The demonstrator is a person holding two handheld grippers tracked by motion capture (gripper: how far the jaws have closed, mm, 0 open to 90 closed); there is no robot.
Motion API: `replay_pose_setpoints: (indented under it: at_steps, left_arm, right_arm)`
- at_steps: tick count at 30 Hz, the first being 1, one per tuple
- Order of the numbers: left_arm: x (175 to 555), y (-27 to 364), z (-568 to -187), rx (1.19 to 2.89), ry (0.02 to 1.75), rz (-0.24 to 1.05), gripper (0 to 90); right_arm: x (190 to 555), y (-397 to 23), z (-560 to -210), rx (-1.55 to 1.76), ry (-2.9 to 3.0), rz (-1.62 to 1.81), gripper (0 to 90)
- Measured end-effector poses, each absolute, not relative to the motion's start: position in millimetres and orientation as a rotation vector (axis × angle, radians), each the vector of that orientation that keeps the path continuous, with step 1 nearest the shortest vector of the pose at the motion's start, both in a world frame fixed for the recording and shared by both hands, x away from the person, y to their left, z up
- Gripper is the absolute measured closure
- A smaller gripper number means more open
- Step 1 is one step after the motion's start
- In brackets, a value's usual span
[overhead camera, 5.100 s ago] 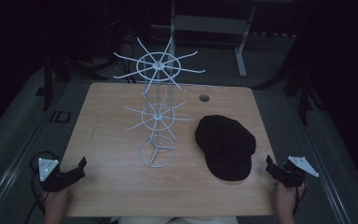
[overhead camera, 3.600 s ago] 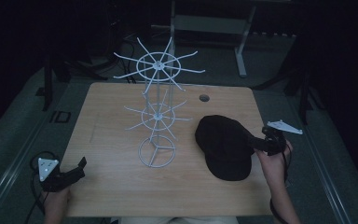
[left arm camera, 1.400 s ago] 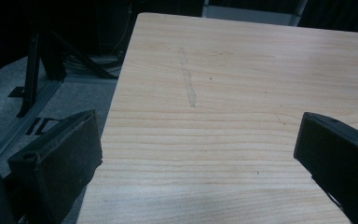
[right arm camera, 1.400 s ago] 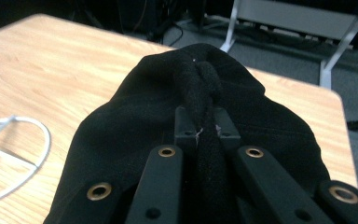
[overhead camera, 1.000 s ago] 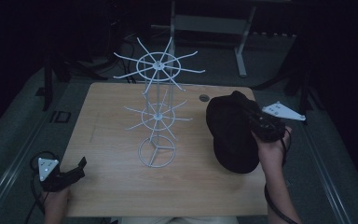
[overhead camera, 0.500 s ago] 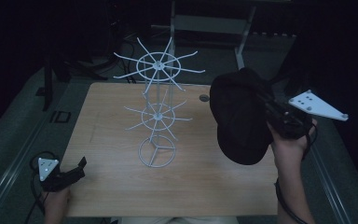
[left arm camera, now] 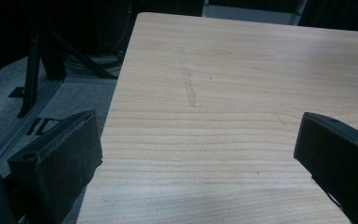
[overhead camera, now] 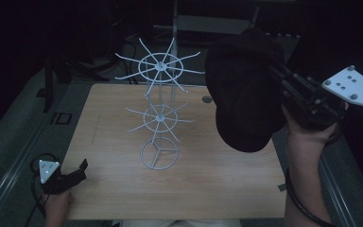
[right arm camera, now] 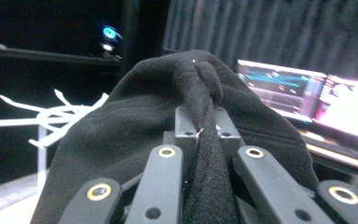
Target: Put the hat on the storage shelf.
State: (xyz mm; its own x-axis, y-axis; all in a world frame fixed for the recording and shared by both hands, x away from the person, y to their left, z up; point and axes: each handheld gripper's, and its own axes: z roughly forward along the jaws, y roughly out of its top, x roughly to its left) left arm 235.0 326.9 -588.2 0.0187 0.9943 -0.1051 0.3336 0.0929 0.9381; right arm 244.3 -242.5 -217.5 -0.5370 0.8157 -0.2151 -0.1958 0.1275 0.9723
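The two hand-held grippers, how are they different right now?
The right hand-held gripper is shut on a black cap, while the left hand-held gripper is open and holds nothing. The right one is raised above the table; the left sits low at its near corner. Both have black jaws and a grey plate.

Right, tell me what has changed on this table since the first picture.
The right gripper moved from the table's near right corner to the black cap, shut its fingers on the fabric, and lifted it off the table, up toward the white wire rack. The left gripper and the rack stayed put.
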Motion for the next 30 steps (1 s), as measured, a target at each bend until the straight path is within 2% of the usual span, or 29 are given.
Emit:
replay_pose_setpoints:
  at_steps: [11,18,30]
  left_arm:
    - [235,327,-588,1.390,1.468,0.926,1.4]
    - [235,327,-588,1.387,1.468,0.926,1.5]
    - [235,327,-588,1.385,1.469,0.927,1.5]
  right_arm:
    - [235,-208,-216,0.473,1.687,1.653,84.5]
    - [237,-182,-235,0.405,1.773,1.622,84.5]
    - [246,-180,-271,0.424,1.849,1.649,83.9]
